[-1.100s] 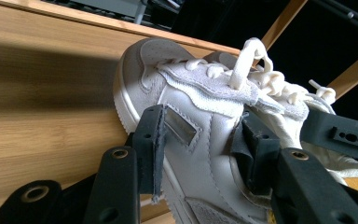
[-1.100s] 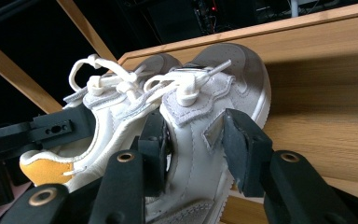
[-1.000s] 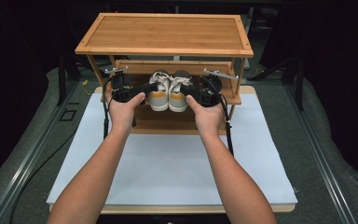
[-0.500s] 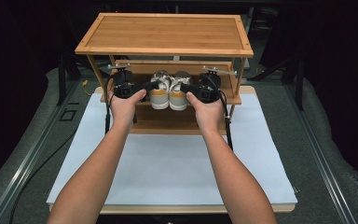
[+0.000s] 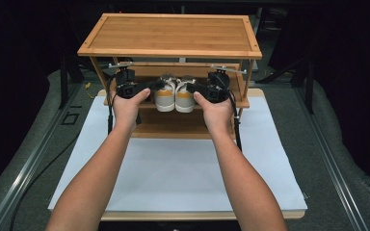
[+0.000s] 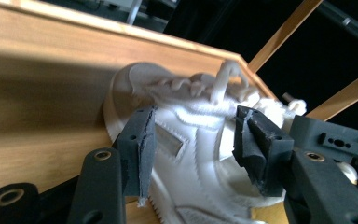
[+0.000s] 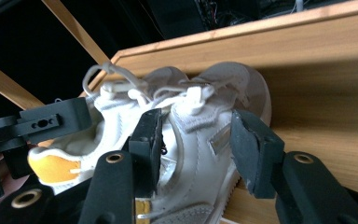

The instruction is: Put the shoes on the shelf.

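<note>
A pair of white sneakers with orange heels stands side by side on the middle shelf (image 5: 144, 108) of a bamboo shoe rack (image 5: 173, 33). Flanking the left shoe (image 5: 164, 94) from the left is my left gripper (image 5: 153, 87); my right gripper (image 5: 196, 88) flanks the right shoe (image 5: 185, 95). In the left gripper view the jaws of the left gripper (image 6: 196, 117) straddle the side of the left shoe (image 6: 186, 154), and they have just been opening. The right gripper (image 7: 196, 121) likewise straddles the right shoe (image 7: 200, 154), jaws just opened wider. Neither pair of pads presses on its shoe.
The rack stands at the far end of a white mat (image 5: 183, 168) on the table. Its top board overhangs both grippers, and thin side posts (image 5: 101, 72) stand close outside each hand. Dark floor and rails lie beyond the table's edges.
Both hands and the shoes have shifted slightly deeper under the rack's top board; over the last half second they have hardly moved.
</note>
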Available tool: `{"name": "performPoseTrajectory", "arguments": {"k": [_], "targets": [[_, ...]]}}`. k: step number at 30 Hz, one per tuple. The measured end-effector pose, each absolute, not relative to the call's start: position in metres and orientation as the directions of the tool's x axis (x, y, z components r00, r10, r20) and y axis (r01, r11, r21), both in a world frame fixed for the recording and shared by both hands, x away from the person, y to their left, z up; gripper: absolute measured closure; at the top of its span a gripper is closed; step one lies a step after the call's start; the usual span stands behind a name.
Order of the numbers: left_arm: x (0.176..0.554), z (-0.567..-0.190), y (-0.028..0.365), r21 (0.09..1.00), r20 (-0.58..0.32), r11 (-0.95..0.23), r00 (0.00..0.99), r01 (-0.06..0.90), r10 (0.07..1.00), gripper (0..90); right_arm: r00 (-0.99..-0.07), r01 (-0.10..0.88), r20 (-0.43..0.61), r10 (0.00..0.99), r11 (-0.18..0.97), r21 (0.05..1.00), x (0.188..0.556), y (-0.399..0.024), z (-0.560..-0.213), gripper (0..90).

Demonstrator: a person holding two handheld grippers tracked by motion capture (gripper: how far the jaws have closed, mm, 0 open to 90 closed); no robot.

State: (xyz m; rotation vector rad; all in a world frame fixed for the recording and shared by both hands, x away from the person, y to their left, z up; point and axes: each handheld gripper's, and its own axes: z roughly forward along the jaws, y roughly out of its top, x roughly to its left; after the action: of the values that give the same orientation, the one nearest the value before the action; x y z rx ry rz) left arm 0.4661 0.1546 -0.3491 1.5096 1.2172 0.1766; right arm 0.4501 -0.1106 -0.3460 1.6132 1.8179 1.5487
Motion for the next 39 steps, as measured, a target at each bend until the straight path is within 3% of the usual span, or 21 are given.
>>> {"name": "performPoseTrajectory", "arguments": {"k": [14, 19, 24, 31, 39], "targets": [[0.443, -0.334, 0.159, 0.834, -0.440, 0.131, 0.503, 0.536, 0.744, 53.2, -0.395, 0.505, 0.383, 0.835, -0.152, 0.850, 0.428, -0.115, -0.332, 56.6], [0.433, -0.330, 0.164, 0.851, -0.431, 0.137, 0.525, 0.507, 0.734, 61.5, -0.405, 0.486, 0.353, 0.844, -0.128, 0.865, 0.420, -0.118, -0.330, 57.6], [0.426, -0.330, 0.170, 0.858, -0.417, 0.125, 0.534, 0.499, 0.736, 69.9, -0.413, 0.498, 0.361, 0.836, -0.125, 0.858, 0.412, -0.124, -0.331, 64.6], [0.419, -0.338, 0.175, 0.862, -0.392, 0.100, 0.531, 0.496, 0.751, 74.6, -0.417, 0.487, 0.339, 0.844, -0.108, 0.867, 0.404, -0.127, -0.337, 66.5], [0.418, -0.354, 0.178, 0.849, -0.411, 0.099, 0.531, 0.519, 0.741, 81.0, -0.425, 0.500, 0.330, 0.843, -0.085, 0.862, 0.402, -0.129, -0.347, 79.3]]}}
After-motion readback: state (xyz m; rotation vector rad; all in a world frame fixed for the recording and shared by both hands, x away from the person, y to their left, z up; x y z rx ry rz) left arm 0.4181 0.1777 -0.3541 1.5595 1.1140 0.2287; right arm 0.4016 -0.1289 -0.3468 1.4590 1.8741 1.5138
